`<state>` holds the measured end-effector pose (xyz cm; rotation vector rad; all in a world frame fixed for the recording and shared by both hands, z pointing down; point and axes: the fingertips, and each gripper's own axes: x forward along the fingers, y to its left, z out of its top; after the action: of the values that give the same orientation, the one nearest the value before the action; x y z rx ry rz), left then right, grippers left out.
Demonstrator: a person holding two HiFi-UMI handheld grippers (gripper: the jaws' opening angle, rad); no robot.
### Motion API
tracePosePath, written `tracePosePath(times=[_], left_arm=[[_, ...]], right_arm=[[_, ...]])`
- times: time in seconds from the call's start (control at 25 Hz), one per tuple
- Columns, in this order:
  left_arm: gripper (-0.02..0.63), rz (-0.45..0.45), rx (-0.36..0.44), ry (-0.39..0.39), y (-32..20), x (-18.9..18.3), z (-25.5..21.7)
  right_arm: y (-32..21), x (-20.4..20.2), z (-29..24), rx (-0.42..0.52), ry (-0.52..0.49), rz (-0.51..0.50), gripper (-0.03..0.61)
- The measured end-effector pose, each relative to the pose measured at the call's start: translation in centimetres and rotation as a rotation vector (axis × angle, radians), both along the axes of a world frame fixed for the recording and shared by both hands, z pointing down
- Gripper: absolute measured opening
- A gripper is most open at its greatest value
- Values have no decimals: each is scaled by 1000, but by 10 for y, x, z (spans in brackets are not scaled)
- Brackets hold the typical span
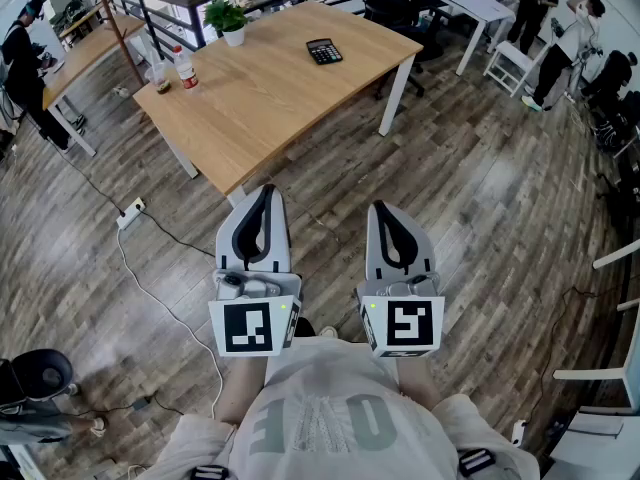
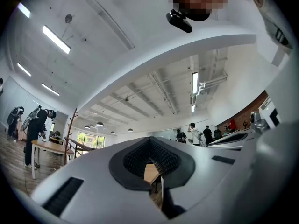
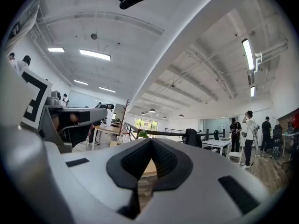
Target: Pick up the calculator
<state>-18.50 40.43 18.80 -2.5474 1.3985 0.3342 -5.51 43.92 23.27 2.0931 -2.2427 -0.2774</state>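
A black calculator [image 1: 324, 51] lies on the far right part of a wooden table [image 1: 270, 88], well ahead of both grippers. My left gripper [image 1: 262, 192] and right gripper [image 1: 385, 211] are held side by side over the floor, short of the table's near corner. Both are shut with nothing between the jaws. In the left gripper view the left gripper [image 2: 150, 139] points slightly upward toward the ceiling. In the right gripper view the right gripper [image 3: 150, 141] points level across the room; a sliver of table shows through the jaw gap. The calculator is not visible in either gripper view.
A potted plant [image 1: 227, 18], a bottle [image 1: 185, 69] and a cup [image 1: 159, 77] stand on the table's far left part. A power strip [image 1: 131, 213] and cable lie on the floor at left. Several people, white tables and chairs stand around the room's edges.
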Motion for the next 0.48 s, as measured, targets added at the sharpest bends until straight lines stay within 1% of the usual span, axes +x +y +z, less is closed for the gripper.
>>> tracePosePath(times=[0.16, 0.4, 0.48], left_arm=[[9, 8, 8, -13, -1, -2, 0], [9, 1, -2, -23, -3, -8, -1], [9, -2, -8, -28, -4, -10, 1]], right_arm=[[-1, 0, 2, -6, -35, 9, 18], [-3, 0, 0, 0, -12, 36, 18], [-5, 0, 0, 5, -24, 36, 18]])
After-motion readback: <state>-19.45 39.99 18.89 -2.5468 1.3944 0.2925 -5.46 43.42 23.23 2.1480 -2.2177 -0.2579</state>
